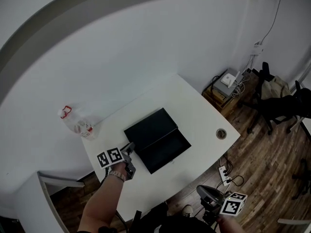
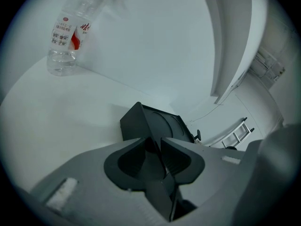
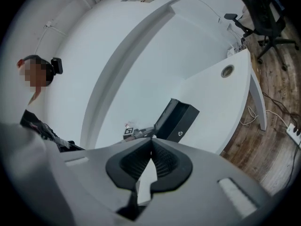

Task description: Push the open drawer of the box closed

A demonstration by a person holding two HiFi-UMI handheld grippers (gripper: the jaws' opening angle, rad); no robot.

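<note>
Nearest, low off the table's near-right edge, the right gripper [image 1: 208, 197] hangs over the wood floor [image 1: 262, 149] with its jaws closed on nothing. On the white table [image 1: 199, 110], set against a curved wall [image 1: 121, 57], the black box [image 1: 150, 127] sits mid-table with its drawer [image 1: 167, 154] out toward the near right. The left gripper [image 1: 129, 160] is at the box's near-left corner, jaws apart around a dark edge. Whether the pads touch that edge is unclear.

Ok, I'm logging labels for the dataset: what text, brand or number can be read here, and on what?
Nothing reads clearly.
Bottle label: red and white print, too blurred.
Marker cubes: square patterns, no words.
Black box: no text visible.
</note>
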